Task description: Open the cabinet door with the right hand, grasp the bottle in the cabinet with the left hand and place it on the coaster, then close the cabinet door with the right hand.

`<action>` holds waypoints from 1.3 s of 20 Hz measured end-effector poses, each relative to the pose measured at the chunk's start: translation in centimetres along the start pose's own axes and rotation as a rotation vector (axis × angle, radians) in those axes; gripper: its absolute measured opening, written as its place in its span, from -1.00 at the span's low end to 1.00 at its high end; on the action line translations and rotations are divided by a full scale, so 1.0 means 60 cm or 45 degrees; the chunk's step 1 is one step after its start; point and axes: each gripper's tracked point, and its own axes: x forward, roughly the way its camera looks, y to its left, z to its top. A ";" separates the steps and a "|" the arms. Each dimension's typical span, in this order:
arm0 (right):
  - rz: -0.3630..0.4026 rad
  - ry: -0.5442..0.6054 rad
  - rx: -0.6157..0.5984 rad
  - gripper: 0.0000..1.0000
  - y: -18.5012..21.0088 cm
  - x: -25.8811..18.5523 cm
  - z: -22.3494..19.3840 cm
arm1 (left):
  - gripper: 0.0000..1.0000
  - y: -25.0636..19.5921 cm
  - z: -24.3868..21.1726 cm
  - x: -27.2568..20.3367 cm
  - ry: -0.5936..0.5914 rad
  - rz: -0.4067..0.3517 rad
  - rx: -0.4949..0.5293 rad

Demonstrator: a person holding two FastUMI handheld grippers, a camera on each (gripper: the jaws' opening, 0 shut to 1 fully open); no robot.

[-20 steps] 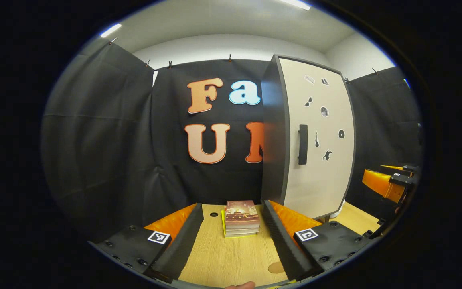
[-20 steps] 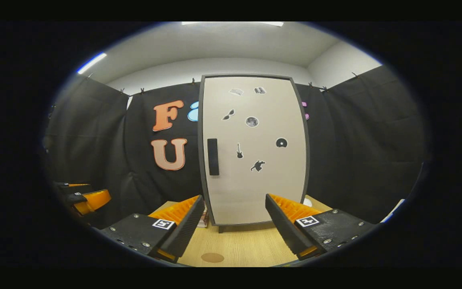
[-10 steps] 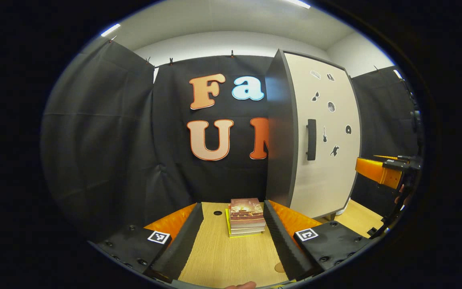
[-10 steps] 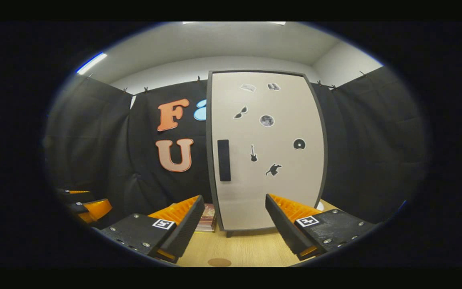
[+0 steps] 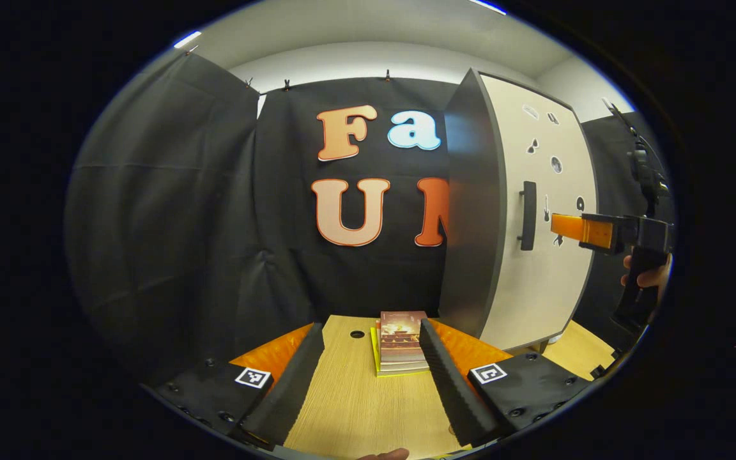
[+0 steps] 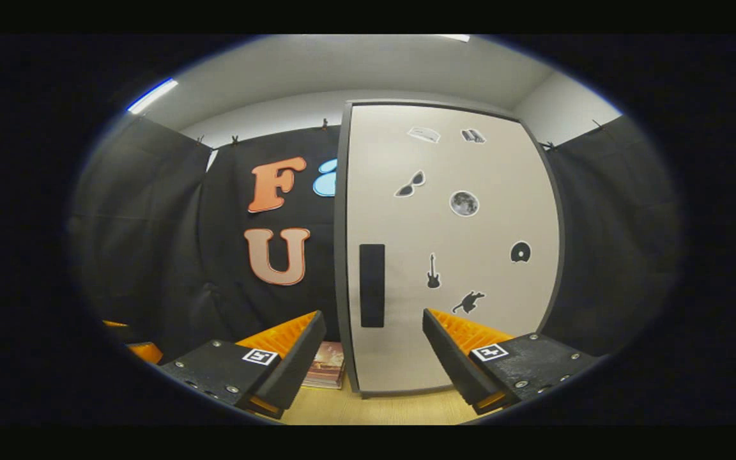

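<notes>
In the left gripper view, the left gripper (image 5: 371, 370) sits at the bottom of the frame, fingers spread wide over the wooden table (image 5: 355, 415), gripping nothing. A stack of books (image 5: 400, 342) lies at lower centre, between the fingertips. The cabinet (image 5: 521, 211) stands right of centre: a tall box with dark sides and a pale door carrying small dark stickers and a black upright handle (image 5: 527, 215); the door is closed. At the right edge, a hand (image 5: 648, 276) holds the right gripper (image 5: 582, 230) level near the handle, apart from it. In the right gripper view, its fingers stand apart at the bottom, empty.
</notes>
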 end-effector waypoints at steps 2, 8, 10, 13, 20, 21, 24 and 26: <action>0.003 0.009 0.019 0.89 0.004 0.032 -0.001 | 0.95 0.013 -0.007 0.013 0.013 0.016 -0.007; -0.015 0.008 0.028 0.89 -0.004 0.120 0.000 | 0.90 0.070 -0.024 0.047 0.047 0.093 -0.007; -0.030 0.015 0.025 0.88 -0.007 0.144 -0.001 | 0.95 0.087 -0.035 0.053 0.068 0.121 -0.009; -0.024 0.023 0.033 0.77 -0.002 0.165 -0.007 | 0.95 0.114 -0.047 0.062 0.089 0.160 -0.017; -0.063 0.036 0.024 -0.27 -0.005 0.174 -0.017 | 0.95 0.132 -0.063 0.059 0.125 0.193 0.001; -0.058 0.039 0.027 -0.31 -0.006 0.172 -0.017 | 0.96 0.131 -0.064 0.057 0.125 0.192 0.004; -0.050 0.041 0.034 -0.36 -0.008 0.165 -0.017 | 0.96 0.122 -0.058 0.049 0.119 0.187 0.004; -0.043 0.041 0.043 -0.48 -0.007 0.155 -0.016 | 0.96 0.113 -0.058 0.043 0.116 0.181 0.014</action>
